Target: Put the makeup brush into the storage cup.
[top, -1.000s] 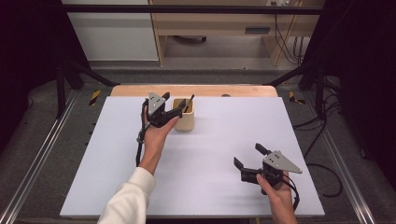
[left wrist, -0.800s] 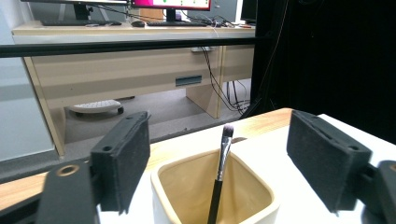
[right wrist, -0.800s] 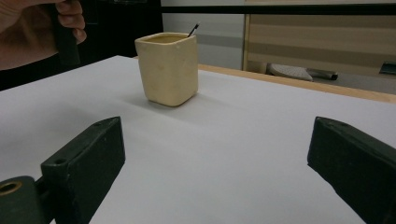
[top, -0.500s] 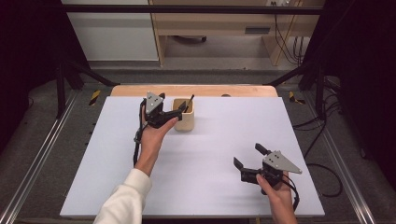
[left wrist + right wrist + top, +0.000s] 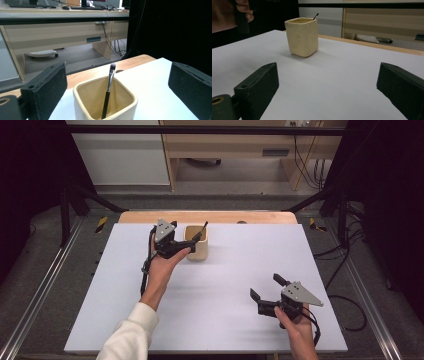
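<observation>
Left gripper [image 5: 187, 245] and right gripper [image 5: 266, 287] both gape wide.

In the left gripper view we lose the lower part of the cream cup [image 5: 105, 100] past the bottom edge. The brush [image 5: 108, 92] tip meets the cup floor in shadow. From above, the left tool [image 5: 187, 245] partly covers the cup's near-left side.
</observation>
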